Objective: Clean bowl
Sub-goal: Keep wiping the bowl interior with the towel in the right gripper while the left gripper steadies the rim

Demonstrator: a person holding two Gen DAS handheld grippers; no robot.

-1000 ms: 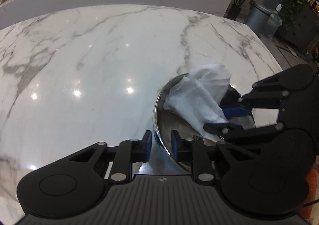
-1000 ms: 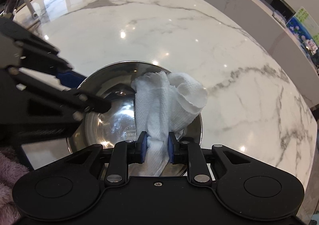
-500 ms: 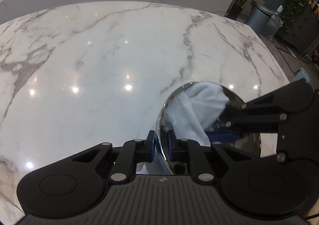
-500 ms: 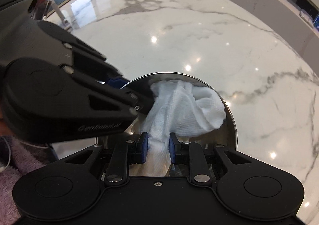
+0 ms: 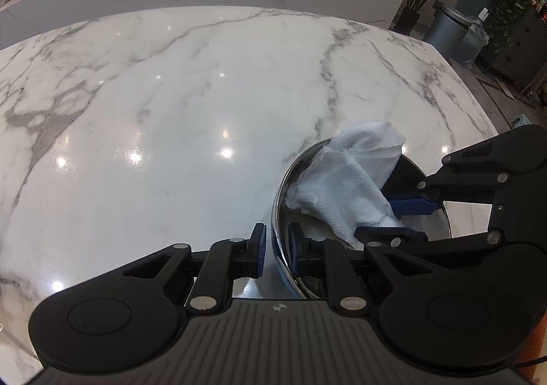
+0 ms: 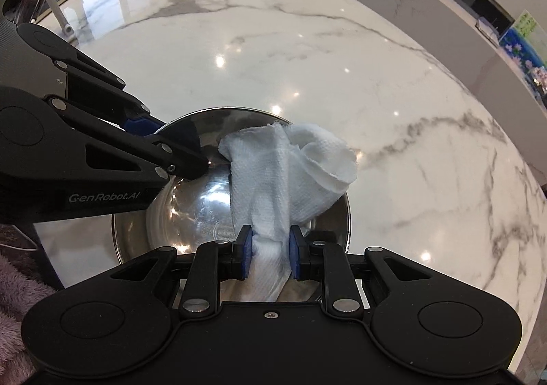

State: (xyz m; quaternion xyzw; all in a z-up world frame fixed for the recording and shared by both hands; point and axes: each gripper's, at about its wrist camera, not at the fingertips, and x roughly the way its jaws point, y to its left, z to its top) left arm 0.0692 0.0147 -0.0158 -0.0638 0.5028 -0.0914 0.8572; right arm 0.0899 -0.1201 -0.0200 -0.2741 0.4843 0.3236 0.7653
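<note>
Wiping steel bowl, both grippers engaged: slip and tip risks.

Your left gripper (image 5: 276,250) is clamped on the near rim of the steel bowl (image 6: 191,210), which sits near the right edge of the marble surface (image 5: 171,111); whether it's lifted off it I can't tell. Your right gripper (image 6: 270,257) is clenched on a bunched white paper towel (image 6: 290,173) that reaches inside the bowl, one fold draped over the far rim. Risks: the rim grip is thin and polished, so hard wiping could twist the bowl out and slide it toward the edge. The towel could tear or pull free. The grippers are close together, so you could knock them.
</note>
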